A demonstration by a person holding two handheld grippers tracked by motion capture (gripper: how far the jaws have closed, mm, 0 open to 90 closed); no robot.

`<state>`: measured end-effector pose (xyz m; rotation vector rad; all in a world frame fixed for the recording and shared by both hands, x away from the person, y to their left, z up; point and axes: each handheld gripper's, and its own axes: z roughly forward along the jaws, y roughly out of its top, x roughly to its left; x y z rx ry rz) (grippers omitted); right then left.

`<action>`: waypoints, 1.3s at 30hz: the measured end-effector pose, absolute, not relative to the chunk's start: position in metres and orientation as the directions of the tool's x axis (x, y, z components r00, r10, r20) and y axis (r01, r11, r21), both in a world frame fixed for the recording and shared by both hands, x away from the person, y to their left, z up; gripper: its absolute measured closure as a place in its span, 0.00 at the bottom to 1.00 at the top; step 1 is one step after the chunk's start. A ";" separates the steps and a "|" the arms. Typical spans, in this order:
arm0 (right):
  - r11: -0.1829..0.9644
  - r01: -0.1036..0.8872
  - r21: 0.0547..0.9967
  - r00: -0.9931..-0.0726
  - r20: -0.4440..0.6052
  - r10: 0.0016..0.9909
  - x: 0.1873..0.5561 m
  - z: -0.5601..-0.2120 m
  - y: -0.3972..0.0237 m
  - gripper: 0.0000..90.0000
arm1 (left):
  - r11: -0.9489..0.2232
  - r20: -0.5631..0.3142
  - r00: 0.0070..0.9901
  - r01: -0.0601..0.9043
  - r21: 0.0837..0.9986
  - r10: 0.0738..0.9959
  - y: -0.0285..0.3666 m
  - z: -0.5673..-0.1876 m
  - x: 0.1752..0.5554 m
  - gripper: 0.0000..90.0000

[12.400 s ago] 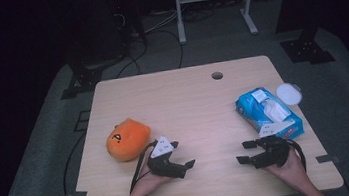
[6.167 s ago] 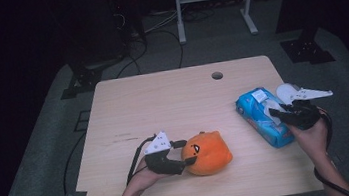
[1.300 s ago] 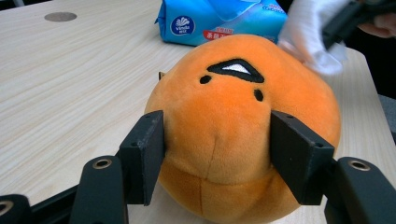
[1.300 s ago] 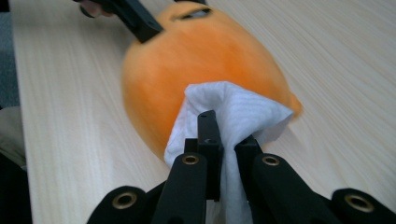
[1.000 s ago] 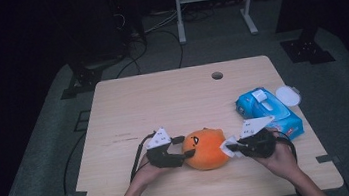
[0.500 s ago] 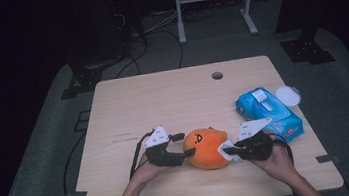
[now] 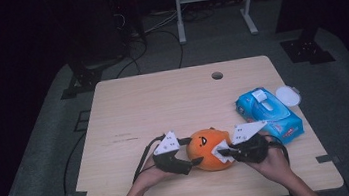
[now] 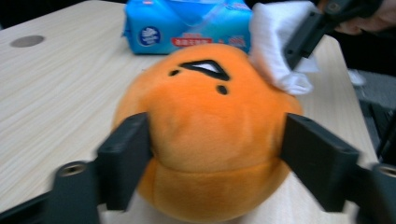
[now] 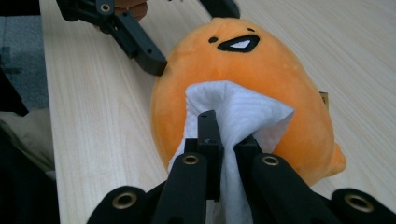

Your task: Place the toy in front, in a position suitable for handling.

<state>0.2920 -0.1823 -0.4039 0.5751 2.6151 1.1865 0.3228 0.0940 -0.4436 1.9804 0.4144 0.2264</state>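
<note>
Here right tool (image 9: 219,140) clenched white tissue (image 9: 233,107), pressed on orange plush toy (image 7: 208,148) for wiping; left tool (image 8: 215,154) just opened, jaws loosely around toy, steadying it on desk (image 7: 163,104).

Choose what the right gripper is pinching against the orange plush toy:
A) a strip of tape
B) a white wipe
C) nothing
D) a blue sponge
B: the right gripper has its jaws closed on a white wipe that lies against the orange plush toy.
</note>
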 end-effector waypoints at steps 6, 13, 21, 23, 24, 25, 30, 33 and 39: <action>0.608 0.240 0.756 -0.901 -0.059 0.430 0.288 -0.401 -0.177 0.96 | -0.393 -0.032 0.932 0.183 0.901 0.360 0.085 -0.445 0.320 0.30; 0.621 0.193 0.759 -0.908 -0.102 0.407 0.284 -0.394 -0.164 0.96 | -0.413 -0.006 0.937 0.160 0.897 0.349 0.084 -0.444 0.315 0.34; 0.587 0.259 0.767 -0.882 -0.061 0.468 0.290 -0.397 -0.180 0.96 | -0.396 -0.041 0.924 0.202 0.896 0.380 0.079 -0.444 0.317 0.29; 0.592 0.231 0.772 -0.897 -0.067 0.437 0.285 -0.396 -0.170 0.96 | -0.408 0.000 0.932 0.159 0.899 0.363 0.074 -0.440 0.312 0.33; 0.599 0.207 0.773 -0.908 -0.077 0.413 0.282 -0.395 -0.163 0.96 | -0.419 0.023 0.935 0.137 0.897 0.354 0.072 -0.439 0.309 0.34; 0.604 0.195 0.773 -0.912 -0.083 0.402 0.279 -0.395 -0.159 0.96 | -0.436 0.048 0.936 0.117 0.892 0.349 0.071 -0.438 0.308 0.35; 0.584 0.213 0.783 -0.889 -0.092 0.448 0.285 -0.389 -0.167 0.96 | -0.445 0.045 0.937 0.122 0.887 0.345 0.078 -0.445 0.313 0.37; 0.568 0.256 0.782 -0.848 -0.100 0.520 0.295 -0.389 -0.185 0.96 | -0.437 0.020 0.937 0.144 0.888 0.349 0.081 -0.447 0.316 0.36; 0.580 0.303 0.756 -0.859 -0.047 0.510 0.298 -0.400 -0.190 0.96 | -0.371 -0.105 0.927 0.245 0.896 0.360 0.080 -0.447 0.320 0.19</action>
